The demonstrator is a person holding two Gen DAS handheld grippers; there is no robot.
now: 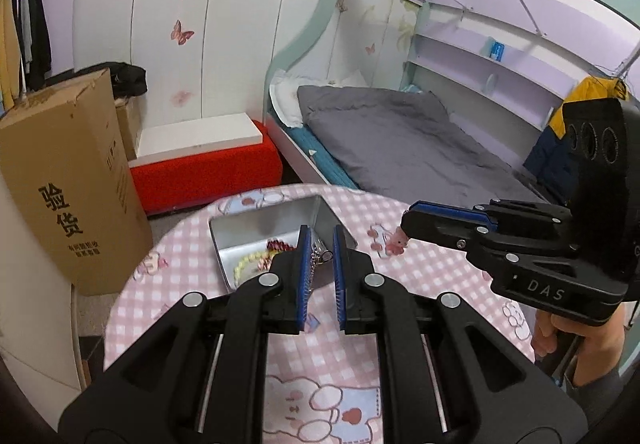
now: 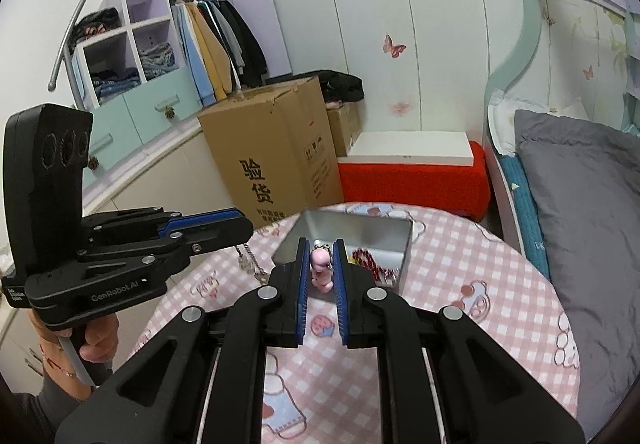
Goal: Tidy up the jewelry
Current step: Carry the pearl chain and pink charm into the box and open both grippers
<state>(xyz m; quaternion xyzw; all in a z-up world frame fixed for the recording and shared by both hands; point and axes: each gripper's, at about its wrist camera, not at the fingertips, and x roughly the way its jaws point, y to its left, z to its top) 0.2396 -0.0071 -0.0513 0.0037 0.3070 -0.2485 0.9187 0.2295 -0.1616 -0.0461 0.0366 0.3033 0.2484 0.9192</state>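
The left gripper (image 1: pixel 321 244) is closed down on a thin silver chain (image 1: pixel 319 256), which hangs slack from between the blue pads. The right gripper (image 2: pixel 322 260) is clamped narrowly on a small pink charm figure (image 2: pixel 321 266), pinched across its body.

Both pieces are judged light. The chain is limp and likely to swing or slide out of a loose pinch, so a hold near its clasp end would suit it. The charm is stiff and smooth, and is best held across its middle, without much squeeze.

Just beyond both sets of fingertips an open metal tin (image 1: pixel 256 218) stands on the pink checked tablecloth (image 1: pixel 424 264), with a pale bead bracelet (image 1: pixel 250 264) and a red beaded piece (image 1: pixel 280 245) lying inside.

The bracelet is shown only in the left wrist view. The chain's dangling length (image 2: pixel 250 260) is seen only from the right wrist view, hanging clear below the left gripper.
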